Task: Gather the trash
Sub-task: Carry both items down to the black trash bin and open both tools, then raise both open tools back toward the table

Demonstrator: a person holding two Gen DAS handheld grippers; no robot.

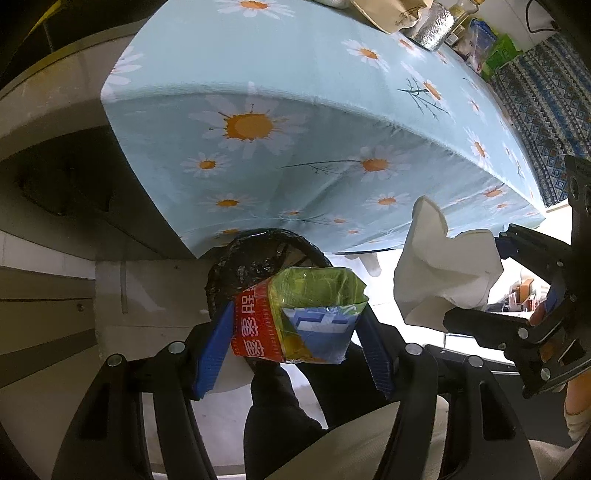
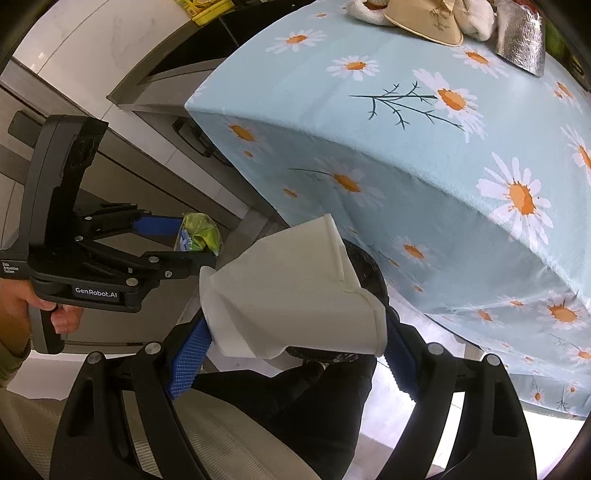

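Note:
My left gripper (image 1: 295,328) is shut on a crumpled snack wrapper (image 1: 299,317), red, green and blue, held below the table edge just above a black-lined trash bin (image 1: 251,262). The wrapper also shows in the right wrist view (image 2: 199,236), in the left gripper (image 2: 184,240). My right gripper (image 2: 295,332) is shut on a crumpled white paper napkin (image 2: 291,291), held above the bin's black rim (image 2: 369,269). In the left wrist view the napkin (image 1: 443,273) and right gripper (image 1: 480,280) hang to the right of the bin.
A table with a light blue daisy cloth (image 1: 295,92) stands above and behind the bin, its cloth (image 2: 424,166) hanging down. Bags and boxes (image 1: 436,22) sit at its far end. Grey cabinets (image 2: 129,110) stand at the left. The person's dark trousers (image 2: 295,398) are below the grippers.

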